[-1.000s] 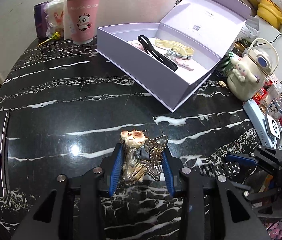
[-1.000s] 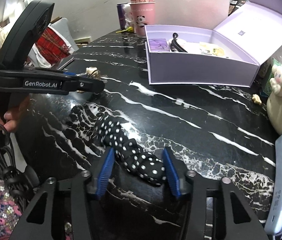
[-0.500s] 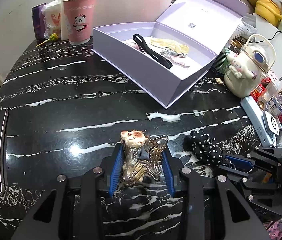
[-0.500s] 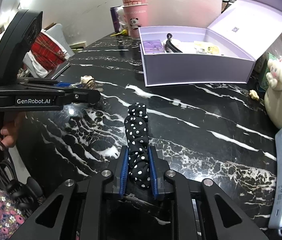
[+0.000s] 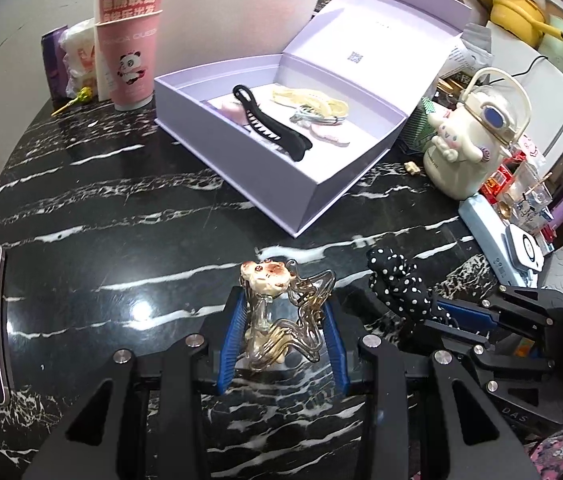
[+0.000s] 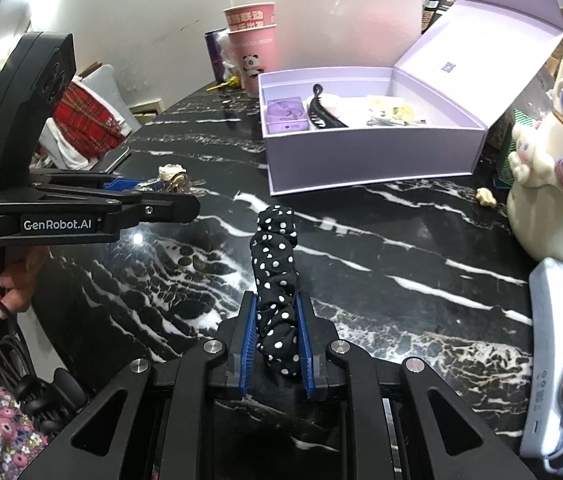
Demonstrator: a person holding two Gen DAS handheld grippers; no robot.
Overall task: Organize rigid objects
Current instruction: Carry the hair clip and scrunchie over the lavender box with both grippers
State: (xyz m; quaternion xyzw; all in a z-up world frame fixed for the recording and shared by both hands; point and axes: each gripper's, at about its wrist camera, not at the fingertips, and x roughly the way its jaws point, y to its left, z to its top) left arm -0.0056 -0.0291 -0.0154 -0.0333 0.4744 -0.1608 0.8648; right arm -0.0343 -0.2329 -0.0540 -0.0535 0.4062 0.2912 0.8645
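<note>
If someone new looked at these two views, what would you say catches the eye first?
Probably the open lilac box at the back of the black marble table, with a black hair clip lying inside. Next, the two grippers up front: the left gripper is closed on a clear hair claw topped by a small cream figure, and the right gripper pinches a black polka-dot scrunchie.

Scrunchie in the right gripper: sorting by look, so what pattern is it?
The scrunchie is black with white polka dots, clearest in the right wrist view.
</note>
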